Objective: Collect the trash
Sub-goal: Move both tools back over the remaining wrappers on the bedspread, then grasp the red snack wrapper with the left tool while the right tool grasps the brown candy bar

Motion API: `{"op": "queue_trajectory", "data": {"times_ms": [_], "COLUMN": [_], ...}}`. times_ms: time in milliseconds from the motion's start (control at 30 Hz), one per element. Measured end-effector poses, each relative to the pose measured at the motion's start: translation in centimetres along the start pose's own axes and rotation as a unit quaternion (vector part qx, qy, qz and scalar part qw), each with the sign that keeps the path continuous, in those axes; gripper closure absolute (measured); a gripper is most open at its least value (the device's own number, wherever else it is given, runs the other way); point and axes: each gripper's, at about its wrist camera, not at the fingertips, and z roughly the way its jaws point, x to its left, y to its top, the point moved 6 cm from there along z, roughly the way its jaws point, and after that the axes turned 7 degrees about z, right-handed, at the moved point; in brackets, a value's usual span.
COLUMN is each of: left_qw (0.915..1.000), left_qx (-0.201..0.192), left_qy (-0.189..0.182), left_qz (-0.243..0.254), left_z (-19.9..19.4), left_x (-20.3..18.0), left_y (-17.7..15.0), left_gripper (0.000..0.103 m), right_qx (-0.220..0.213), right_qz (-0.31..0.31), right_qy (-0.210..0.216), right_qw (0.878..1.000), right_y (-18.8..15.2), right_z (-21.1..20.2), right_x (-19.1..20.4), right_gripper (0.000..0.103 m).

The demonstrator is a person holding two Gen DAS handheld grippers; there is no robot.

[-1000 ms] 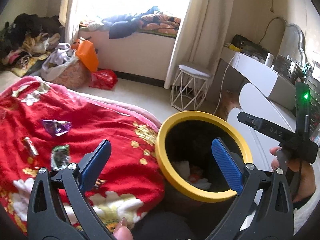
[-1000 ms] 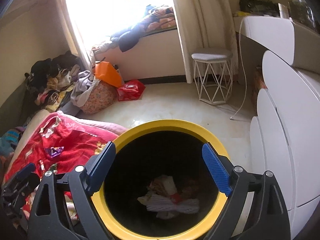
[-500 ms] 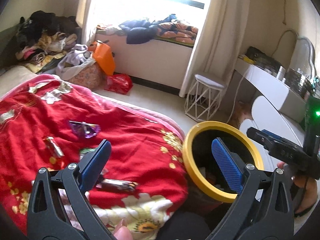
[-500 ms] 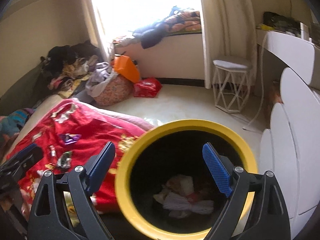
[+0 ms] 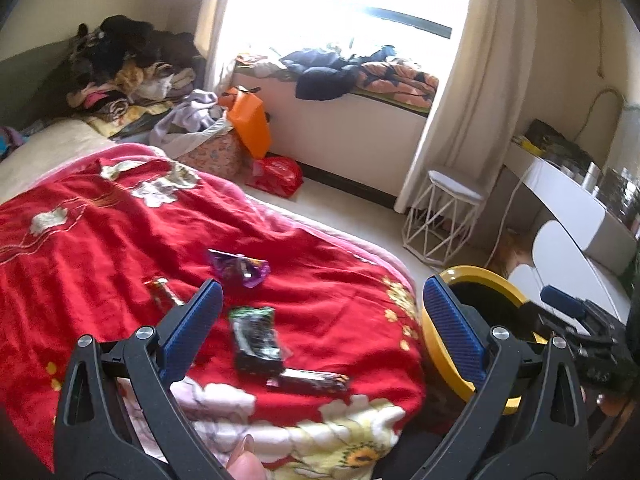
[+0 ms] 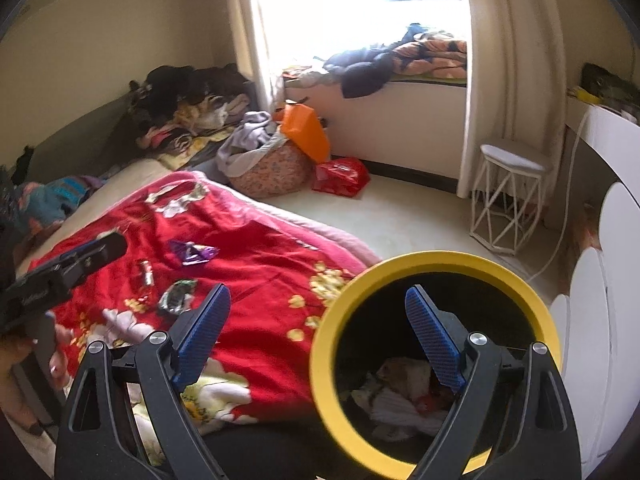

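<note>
Several wrappers lie on a red flowered blanket (image 5: 100,240): a purple one (image 5: 239,268), a dark green-edged one (image 5: 256,336), a dark bar wrapper (image 5: 308,382) and a small reddish one (image 5: 164,294). My left gripper (image 5: 320,320) hovers open over the dark wrappers, nothing between its fingers. A black bin with a yellow rim (image 6: 436,264) stands beside the bed, crumpled paper trash (image 6: 400,392) inside. My right gripper (image 6: 316,332) is open and empty, straddling the bin's left rim. The purple wrapper (image 6: 194,252) and a crumpled dark wrapper (image 6: 178,296) show in the right wrist view too.
A white wire stool (image 5: 448,216) stands by the curtain. White rounded furniture (image 6: 596,320) lines the right side. A red bag (image 5: 276,176), an orange bag (image 5: 250,124) and a cloth basket of laundry (image 5: 208,148) sit on the floor; clothes pile at the bed's head.
Both grippers have swung left, away from the bin toward the bed. The bin slid to the right of each view, and more of the blanket and its wrappers came into sight. Both stayed open.
</note>
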Motion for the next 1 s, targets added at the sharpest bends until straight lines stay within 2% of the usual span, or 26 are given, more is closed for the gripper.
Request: {"op": "queue_trajectory", "data": {"times_ms": [333,733,900,1000], "left_qw": [0.9978,0.9893,0.9866,0.9859], "left_qx": [-0.002,0.018,0.033,0.045], "left_qy": [0.039,0.077,0.084,0.079], "left_qz": [-0.054,-0.123,-0.136,-0.141], "left_z": [-0.4,0.1,0.7,1.6], "left_x": [5.9,12.5,13.9,14.1], "left_y": [0.2,-1.4,-2.5,-3.2], "left_gripper": [0.011,0.011,0.011,0.019], "right_qx": [0.029,0.09,0.126,0.143], "right_qz": [-0.049,-0.124,-0.143,-0.153], "right_qy": [0.039,0.089,0.093,0.096], "right_qw": [0.998,0.984,0.977,0.973], "right_y": [-1.4,-4.3,-5.5,-6.2], "right_z": [1.6,5.8,8.2,9.6], "right_x": [4.7,10.3,11.6,12.0], "right_gripper": [0.017,0.017,0.027,0.033]}}
